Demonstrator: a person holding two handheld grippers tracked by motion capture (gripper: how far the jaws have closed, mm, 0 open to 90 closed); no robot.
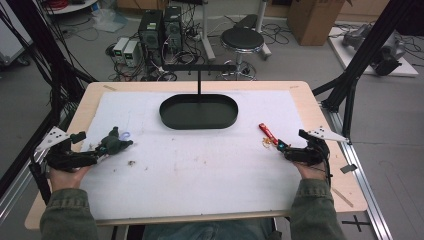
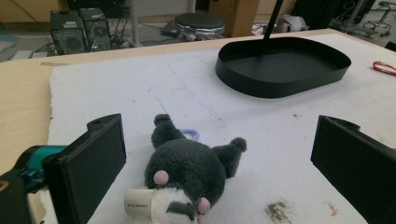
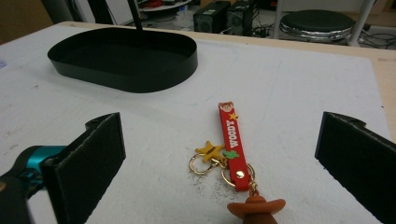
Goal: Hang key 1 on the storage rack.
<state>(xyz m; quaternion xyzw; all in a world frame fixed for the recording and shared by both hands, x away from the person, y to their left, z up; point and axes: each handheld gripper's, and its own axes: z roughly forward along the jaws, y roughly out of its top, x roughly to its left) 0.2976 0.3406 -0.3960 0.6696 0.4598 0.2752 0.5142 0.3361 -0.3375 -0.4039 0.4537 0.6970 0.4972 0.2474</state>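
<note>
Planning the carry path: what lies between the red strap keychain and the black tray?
Nothing: in the right gripper view the stretch of white mat between the red strap keychain and the black tray is bare.

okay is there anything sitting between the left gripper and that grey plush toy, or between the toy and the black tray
Nothing visible blocks either. The left gripper has its jaws open on both sides of the plush toy, not touching it. Between the toy and the black tray lies only bare white mat.

On the bench (image 1: pixel 310 100), the tray (image 1: pixel 198 112) lies behind; the plush (image 1: pixel 114 144) lies left, the keychain (image 1: pixel 268 134) right.
</note>
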